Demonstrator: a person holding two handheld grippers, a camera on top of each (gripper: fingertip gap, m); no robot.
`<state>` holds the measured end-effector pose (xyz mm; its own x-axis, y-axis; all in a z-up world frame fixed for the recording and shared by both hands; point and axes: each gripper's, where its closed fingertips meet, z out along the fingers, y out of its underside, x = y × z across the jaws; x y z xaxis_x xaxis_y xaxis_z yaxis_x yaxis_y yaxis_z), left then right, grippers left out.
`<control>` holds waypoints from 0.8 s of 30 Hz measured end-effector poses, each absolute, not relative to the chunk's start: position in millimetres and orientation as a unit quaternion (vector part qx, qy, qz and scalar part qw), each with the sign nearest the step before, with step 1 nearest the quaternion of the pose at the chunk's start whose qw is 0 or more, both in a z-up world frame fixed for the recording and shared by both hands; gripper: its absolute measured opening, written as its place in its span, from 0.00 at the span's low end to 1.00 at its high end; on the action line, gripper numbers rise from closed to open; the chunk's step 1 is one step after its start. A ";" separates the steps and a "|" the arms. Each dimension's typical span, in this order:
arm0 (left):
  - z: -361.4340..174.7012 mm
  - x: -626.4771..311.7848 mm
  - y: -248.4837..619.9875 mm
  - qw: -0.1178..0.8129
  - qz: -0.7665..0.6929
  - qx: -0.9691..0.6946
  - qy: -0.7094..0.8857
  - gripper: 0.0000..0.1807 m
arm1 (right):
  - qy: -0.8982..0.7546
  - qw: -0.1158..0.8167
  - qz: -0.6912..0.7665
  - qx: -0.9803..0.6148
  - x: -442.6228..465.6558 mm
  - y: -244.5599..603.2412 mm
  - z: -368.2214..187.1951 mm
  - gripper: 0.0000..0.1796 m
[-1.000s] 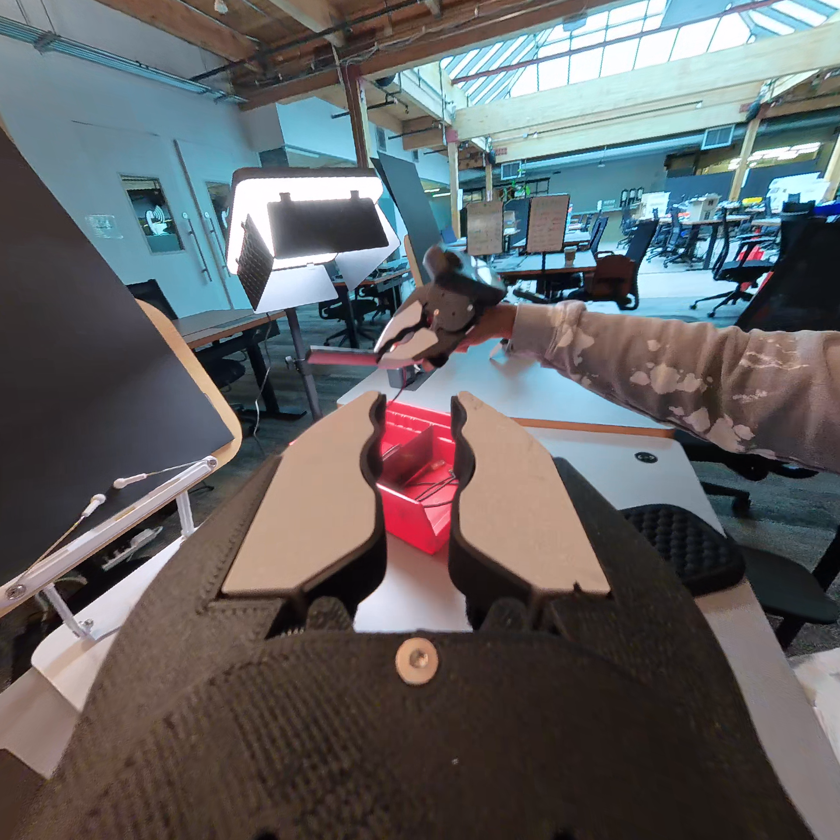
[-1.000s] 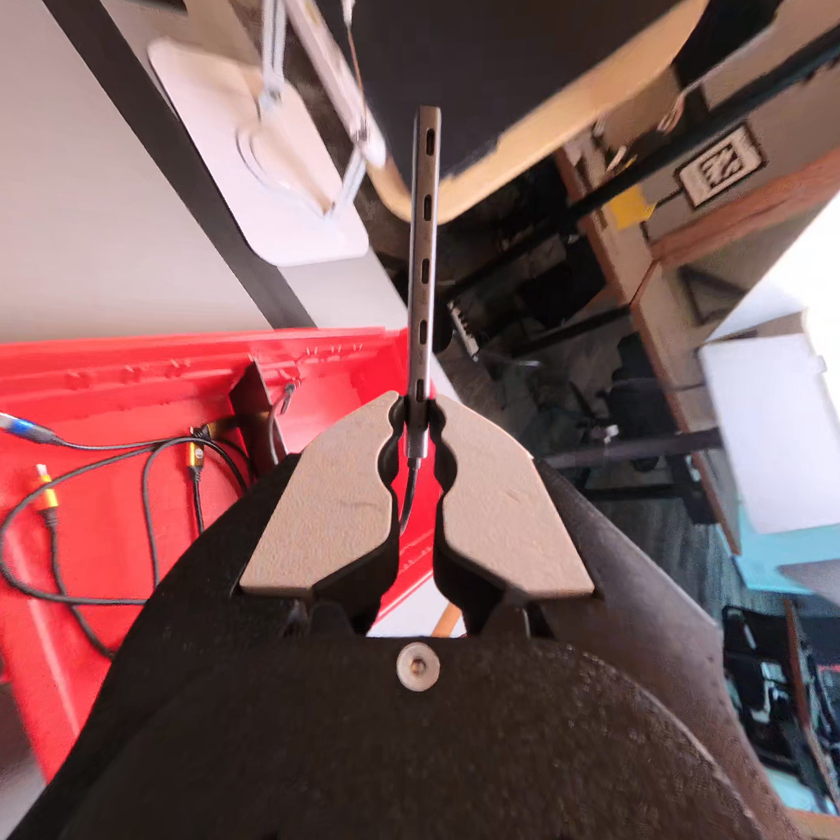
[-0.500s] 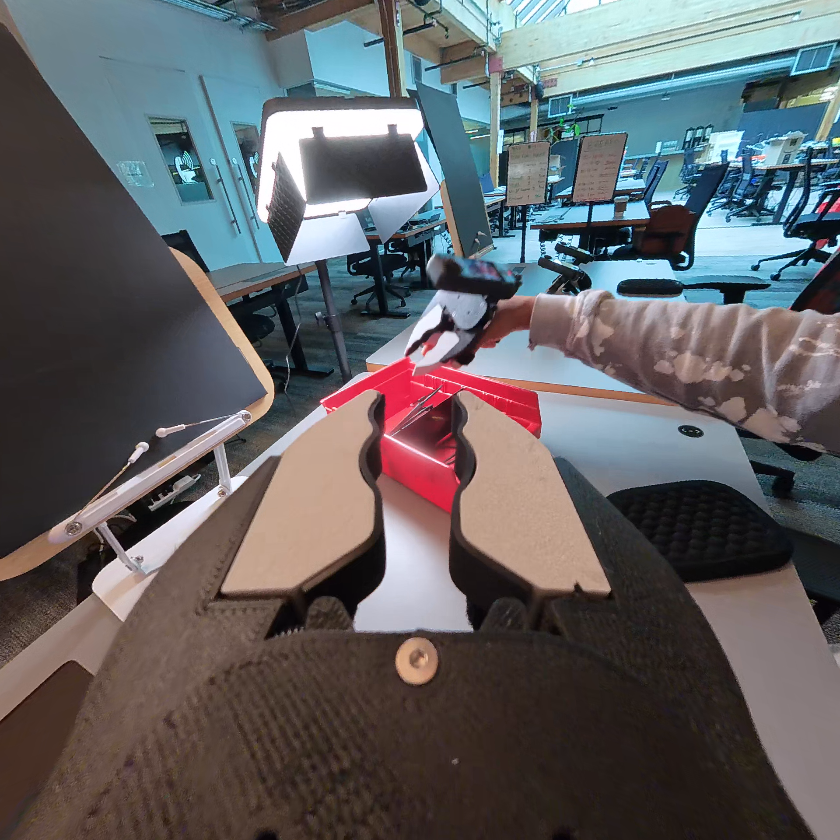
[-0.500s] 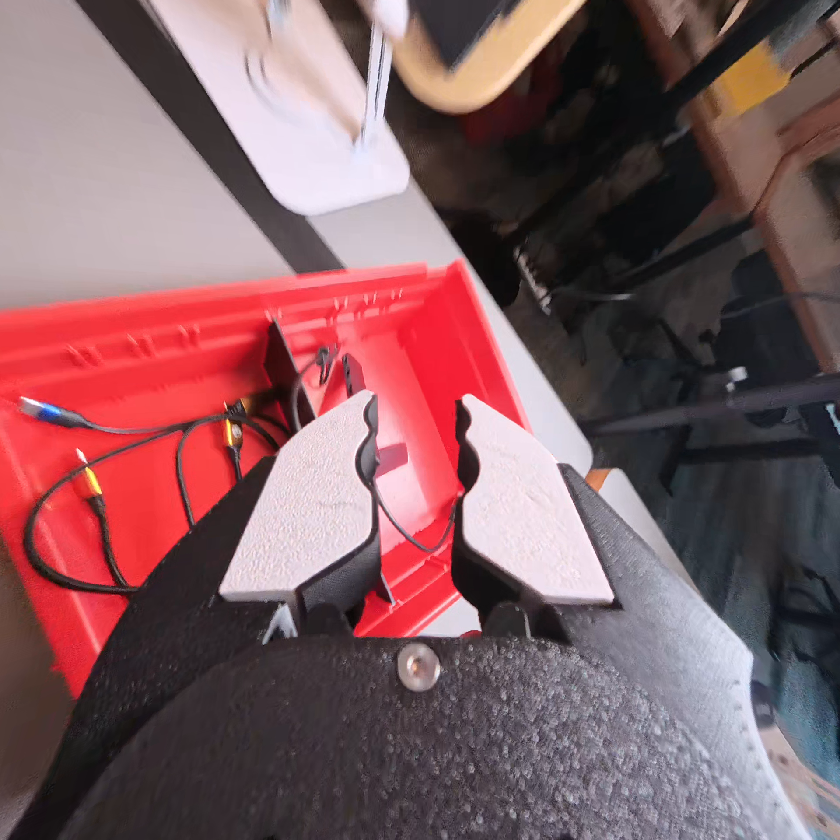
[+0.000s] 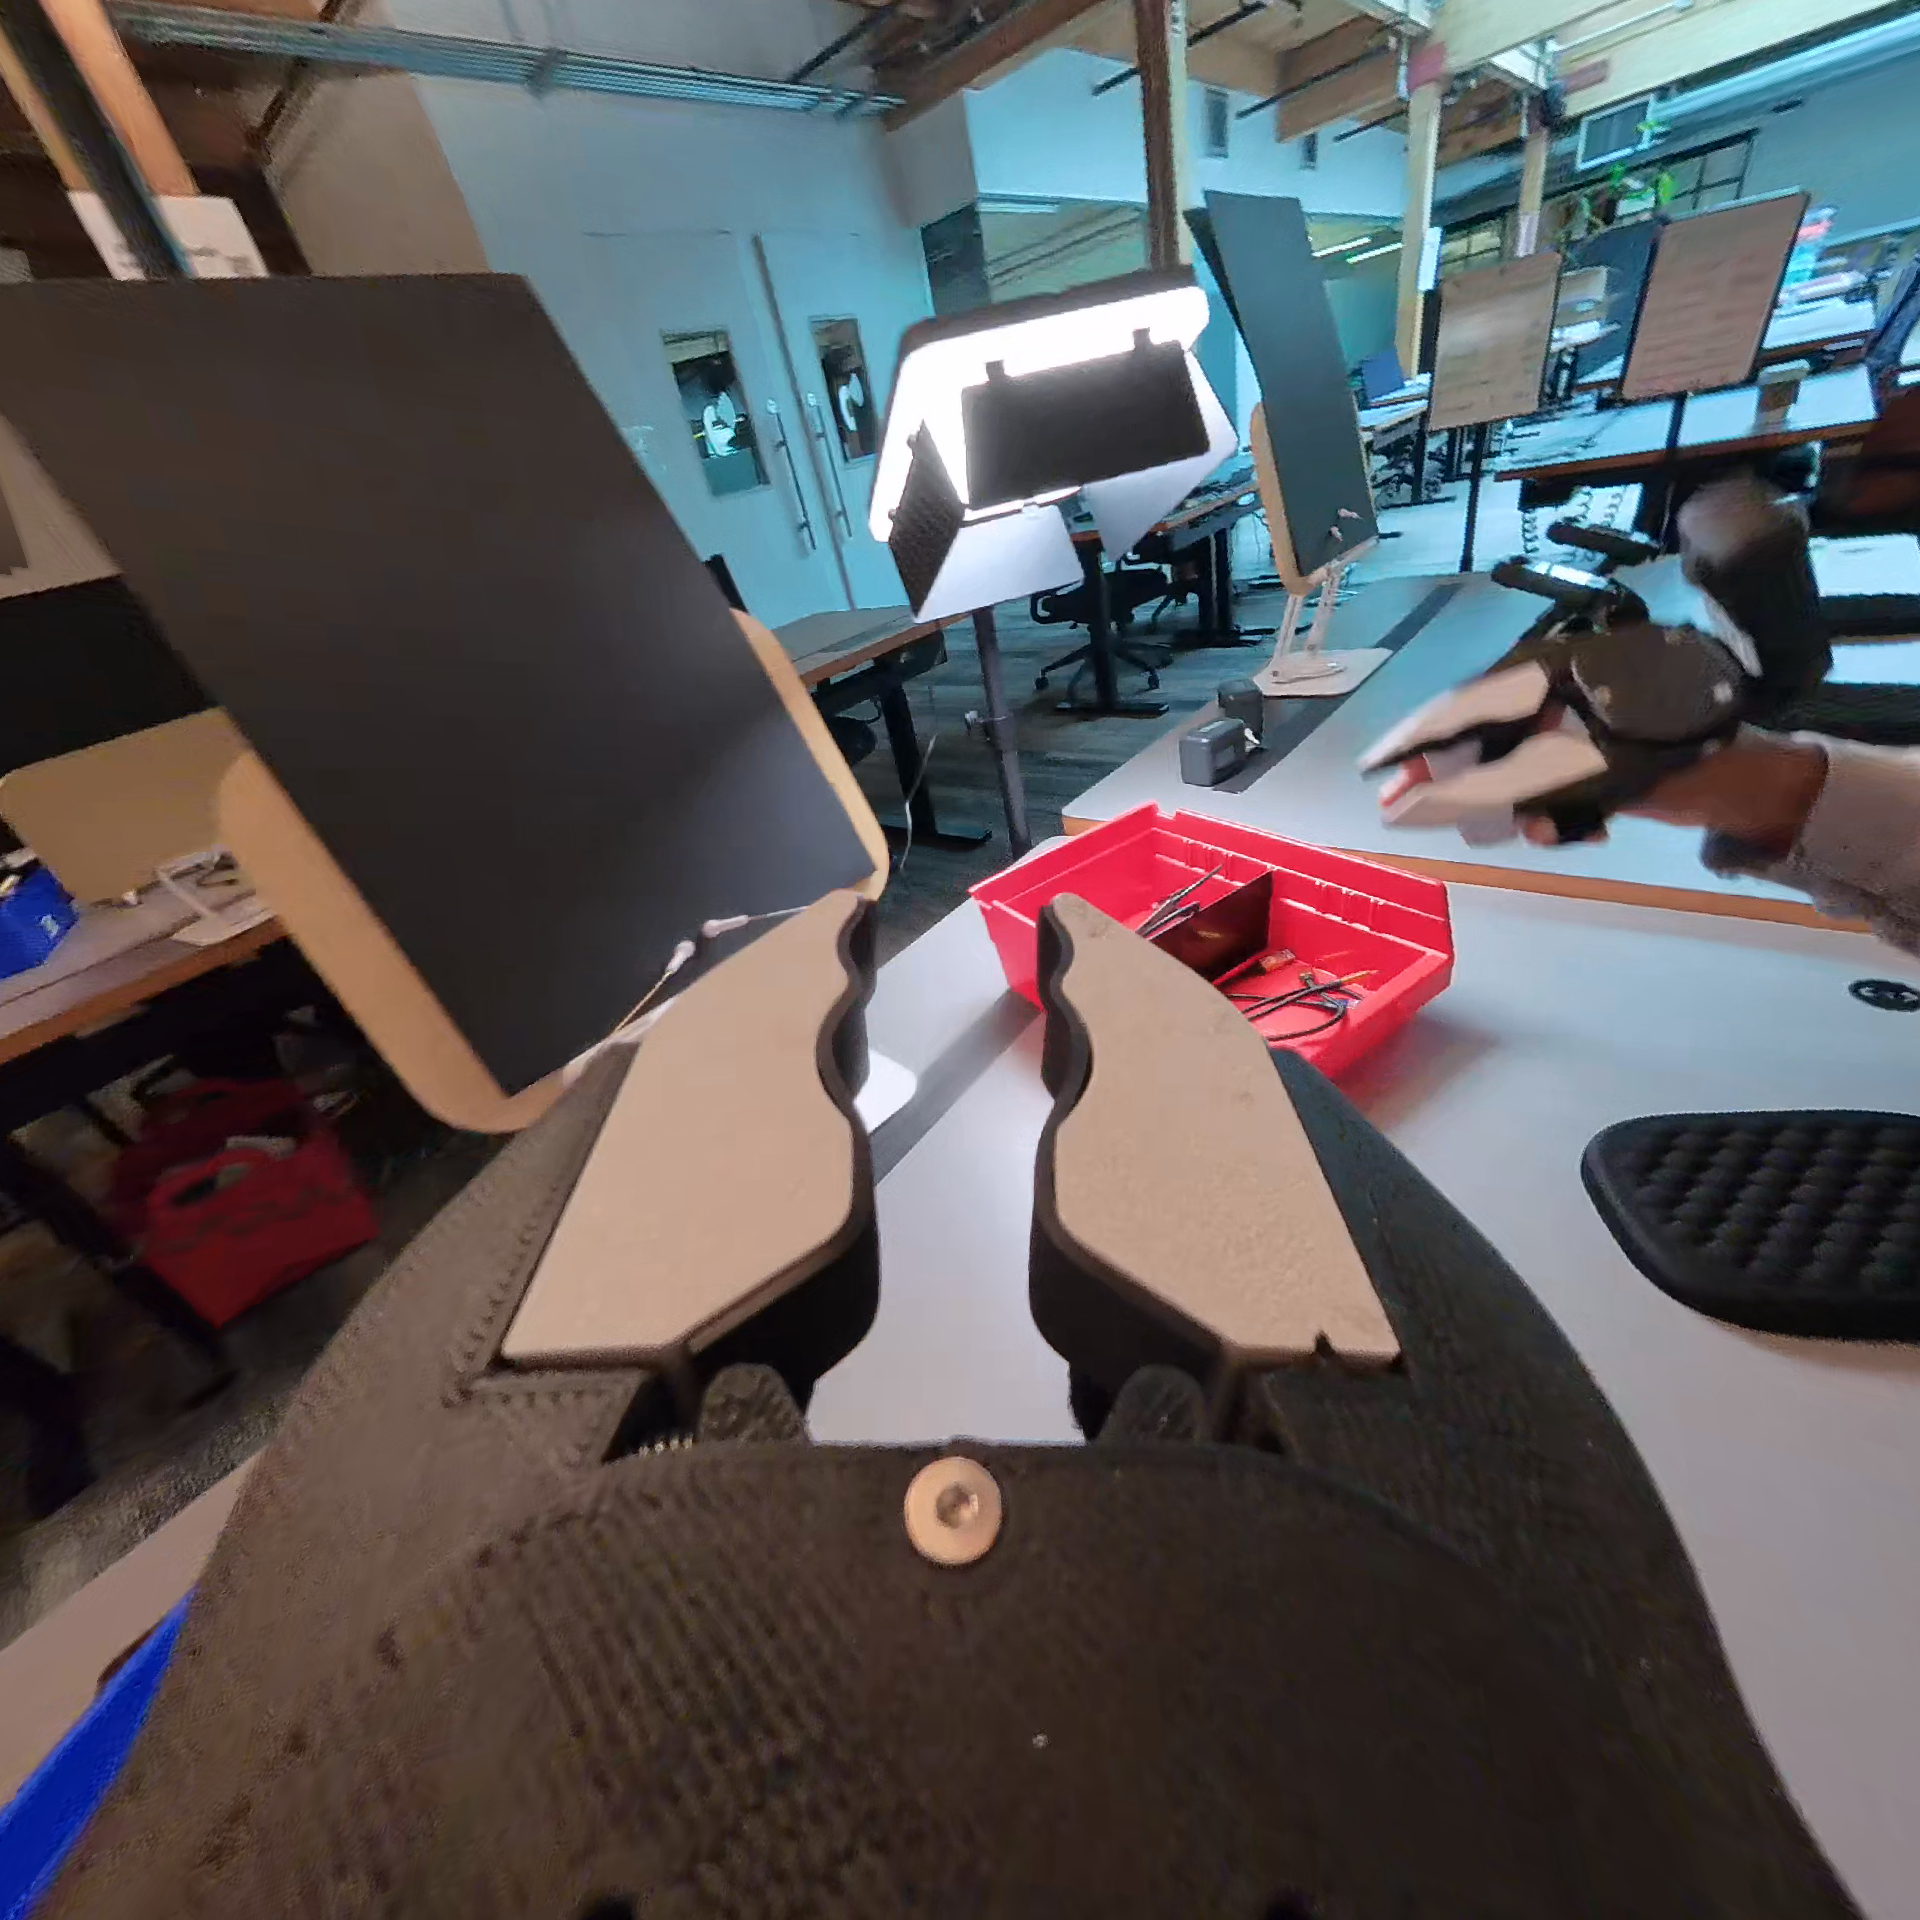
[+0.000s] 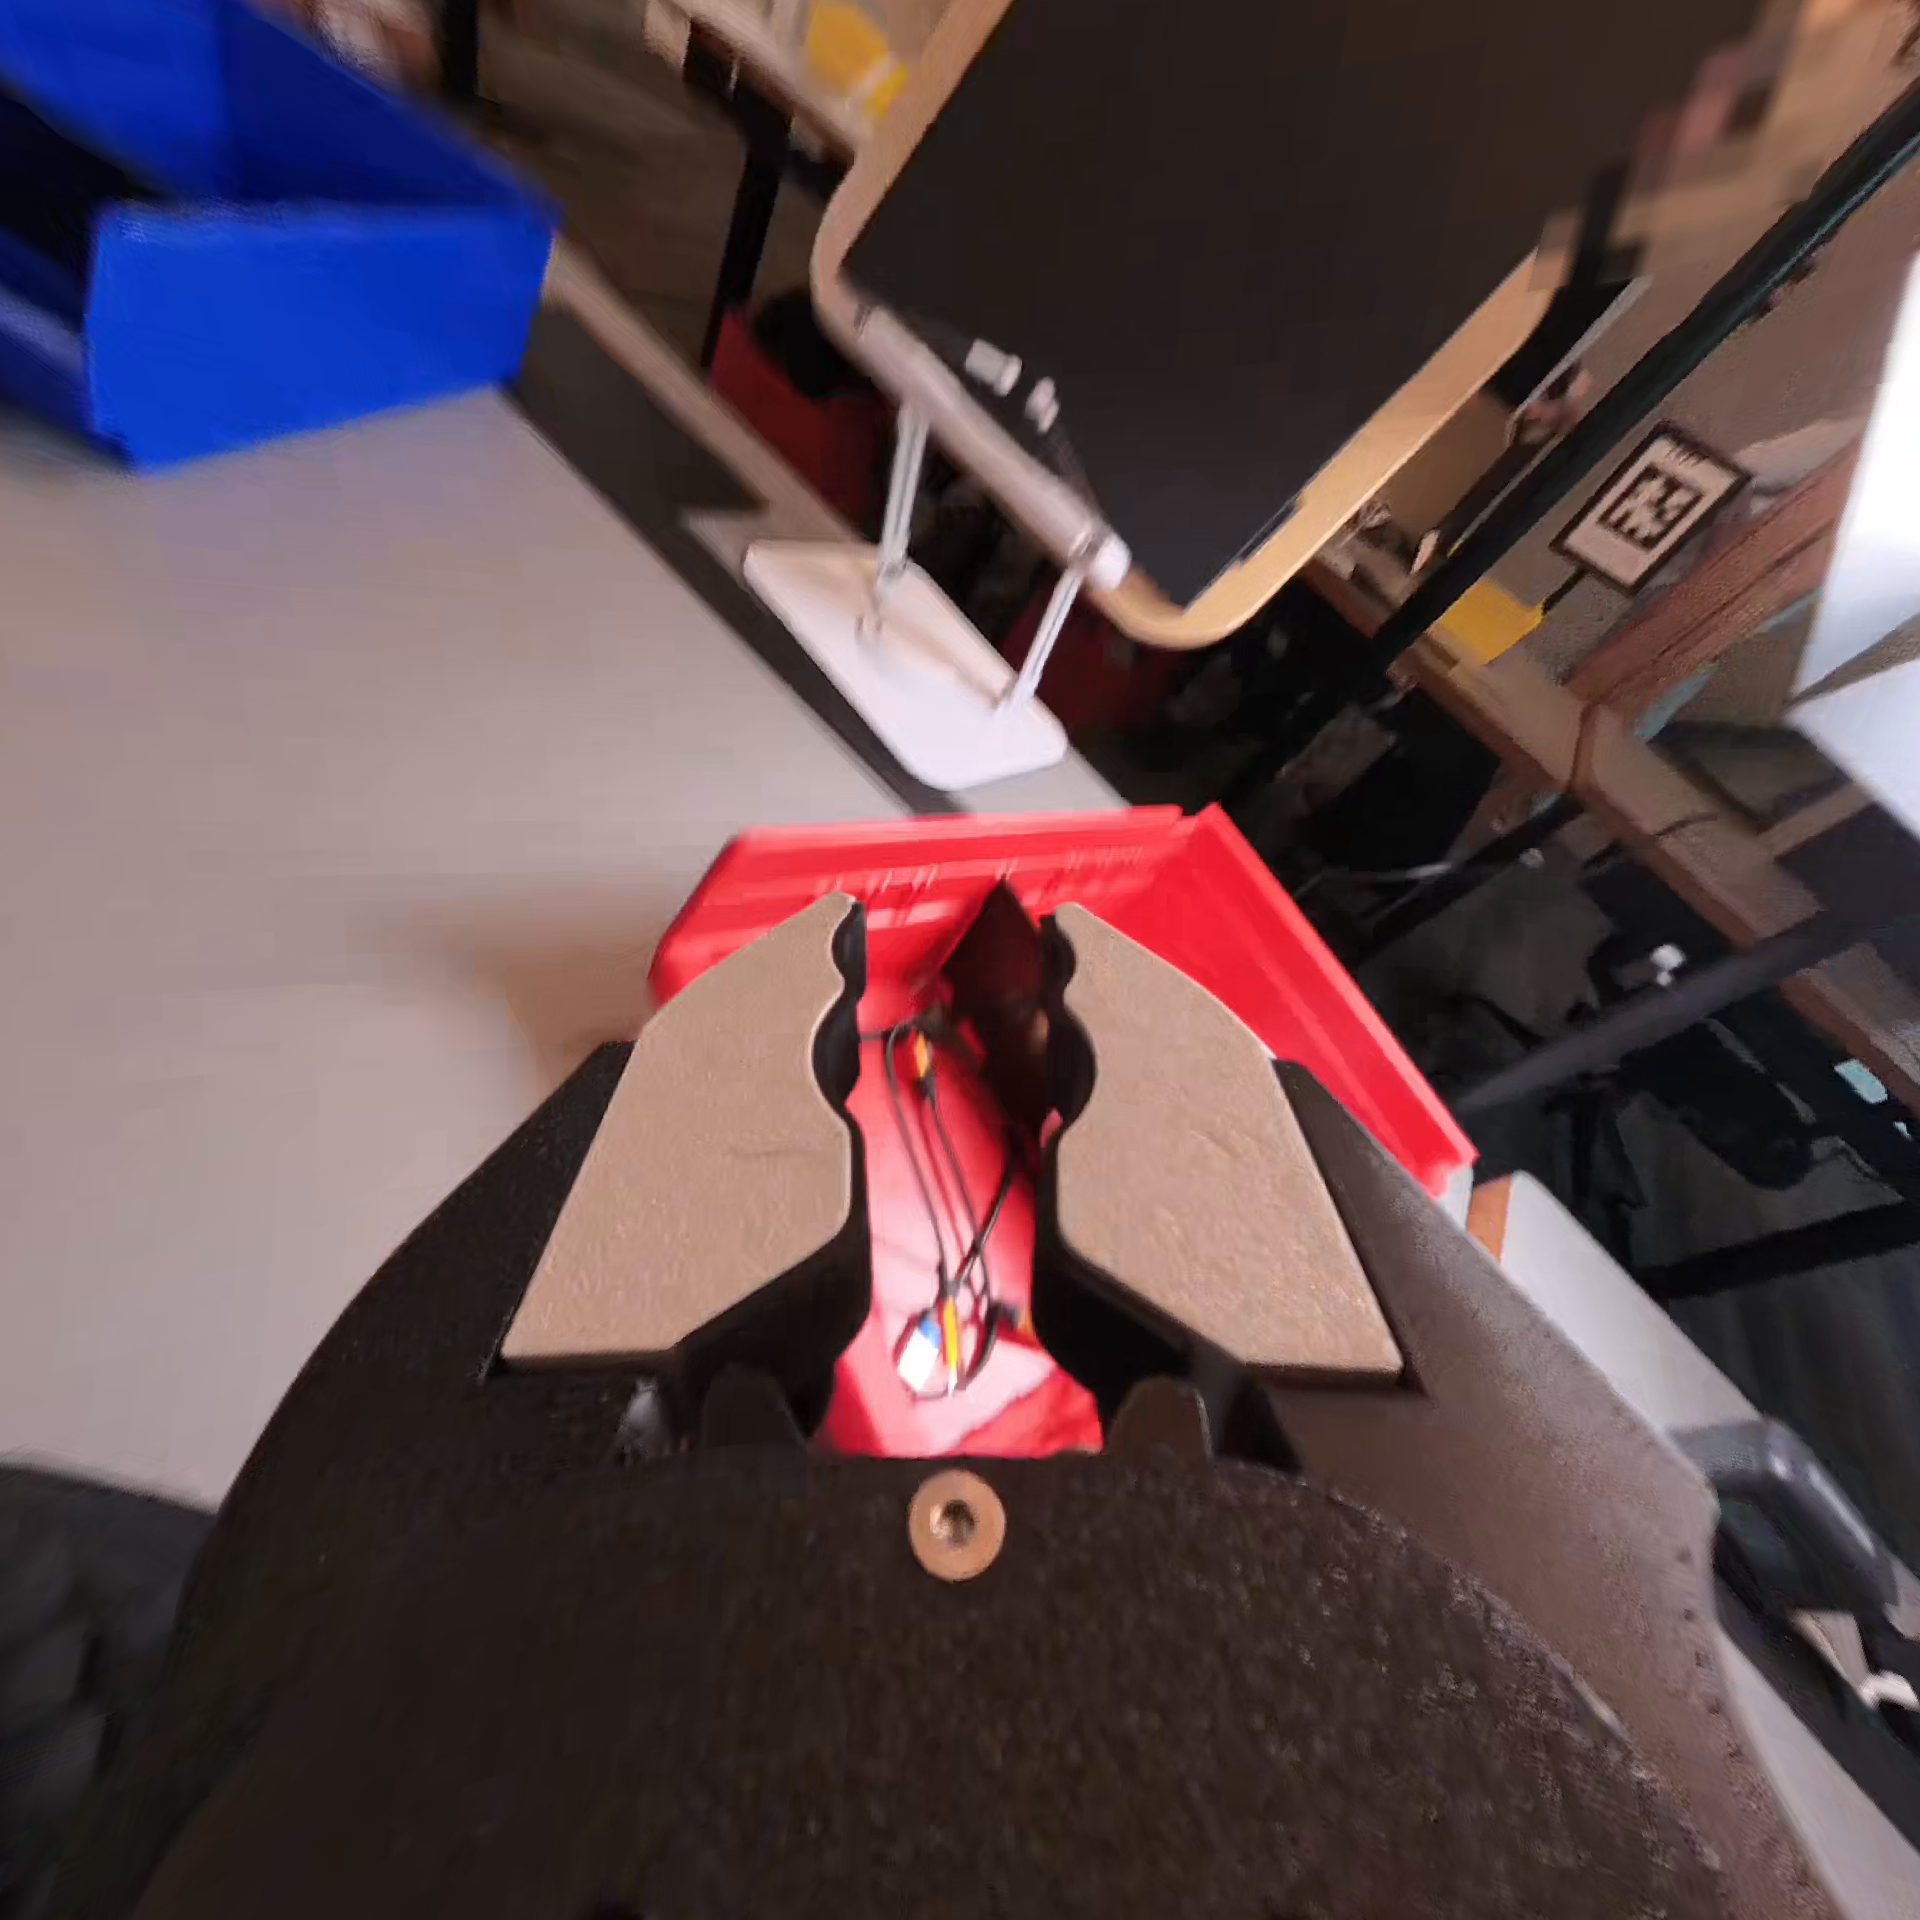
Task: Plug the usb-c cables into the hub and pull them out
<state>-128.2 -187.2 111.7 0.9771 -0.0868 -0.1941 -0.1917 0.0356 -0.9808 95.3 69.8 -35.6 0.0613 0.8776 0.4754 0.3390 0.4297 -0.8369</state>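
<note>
**Both grippers empty above a red bin of cables**

Seen from the left wrist: left gripper (image 5: pixel 948 940) held over the grey desk (image 5: pixel 1558 1039), fingers (image 5: pixel 717 1132) parted, nothing between them. Ahead and slightly right, a red bin (image 5: pixel 1382 961) resting on the desk, split by a dark divider (image 5: pixel 1216 920). Thin black cables (image 5: pixel 1294 1003) with orange-tipped plugs loose in the nearer compartment. More dark shapes behind the divider, possibly the hub, too small to tell. Further right, right gripper (image 5: pixel 1403 779) raised above the desk, well apart from the bin, blurred, gripping nothing visible. Black padded armrest (image 5: pixel 1766 1216) at the right edge. Large black board (image 5: pixel 416 644) on a stand to the left, studio lamp (image 5: pixel 1049 416) behind.

Seen from the right wrist: right gripper fingers (image 6: pixel 707 1143) spread wide, empty, aimed down at the same bin. Cables visible through the gap. Blue bin (image 6: pixel 301 301) at far left, blurred.

Judged step: between grasps, with nothing plugged in or held. Next move likely calls for lowering one gripper into the bin, closing on a cable just behind its plug, and picking up or steadying the hub with the other.
</note>
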 end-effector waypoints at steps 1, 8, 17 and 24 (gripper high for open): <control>111.3 -135.9 -199.6 0.710 0.036 -0.698 0.092 0.16 | -0.659 0.538 0.220 -0.478 102.4 65.2 -57.8 0.18; -12.6 -202.1 -255.0 0.534 0.073 -0.841 0.035 0.19 | -0.751 0.447 0.066 -0.482 128.8 65.1 -165.4 0.20; -172.1 -233.4 -271.8 0.257 0.160 -0.949 0.090 0.30 | -0.804 0.382 -0.051 -0.452 93.3 87.1 -194.3 0.25; -197.7 -230.3 -261.4 0.223 0.131 -0.958 0.123 0.23 | -0.826 0.338 -0.079 -0.444 78.4 99.7 -215.2 0.22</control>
